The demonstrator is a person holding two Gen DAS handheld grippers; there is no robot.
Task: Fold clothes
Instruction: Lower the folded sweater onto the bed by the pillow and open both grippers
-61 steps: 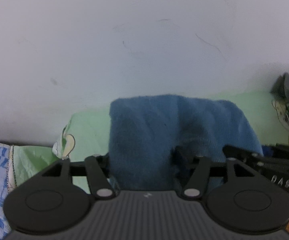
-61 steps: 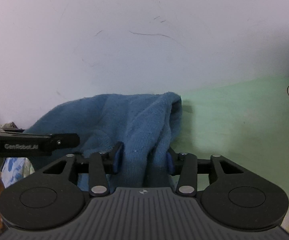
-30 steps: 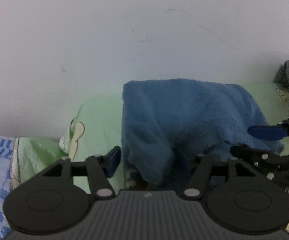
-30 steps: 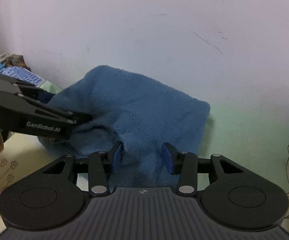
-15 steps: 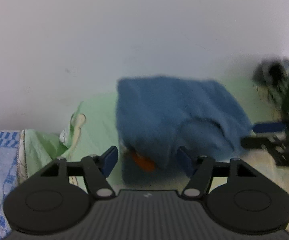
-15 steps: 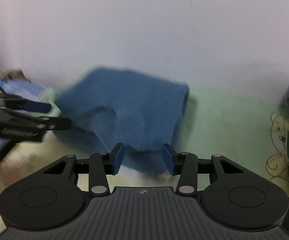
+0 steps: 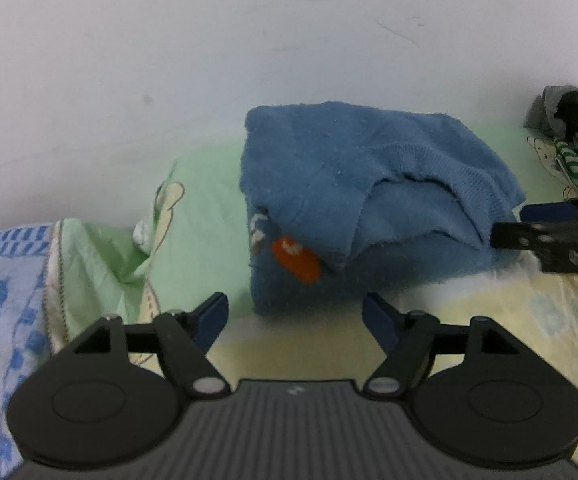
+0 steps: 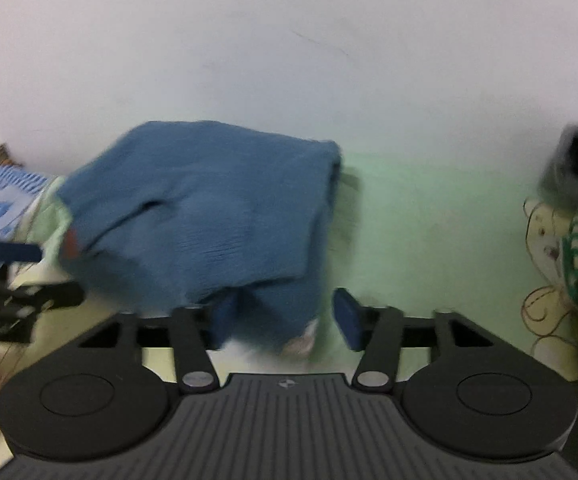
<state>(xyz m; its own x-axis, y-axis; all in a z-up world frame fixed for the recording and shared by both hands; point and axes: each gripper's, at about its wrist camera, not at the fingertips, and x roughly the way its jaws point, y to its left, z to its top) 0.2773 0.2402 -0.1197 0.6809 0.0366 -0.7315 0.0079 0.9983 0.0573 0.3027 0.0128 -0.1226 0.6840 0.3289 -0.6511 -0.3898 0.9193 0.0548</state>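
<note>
We note a blue-print cloth at the bed's left edge. Left gripper: jaws wide, just re-opened, nothing between them; it has backed off the sweater, which two seconds ago filled its jaws. The sweater now lies folded on the green sheet by the wall, mid-bed. Right gripper: jaws have just opened, half spread, a sweater corner between the pads, seemingly unpinched. We judge this fold released. Unfolded clothes wait at the right edge.

The blue sweater lies folded in a soft lump, just past both tongs' open tips.
</note>
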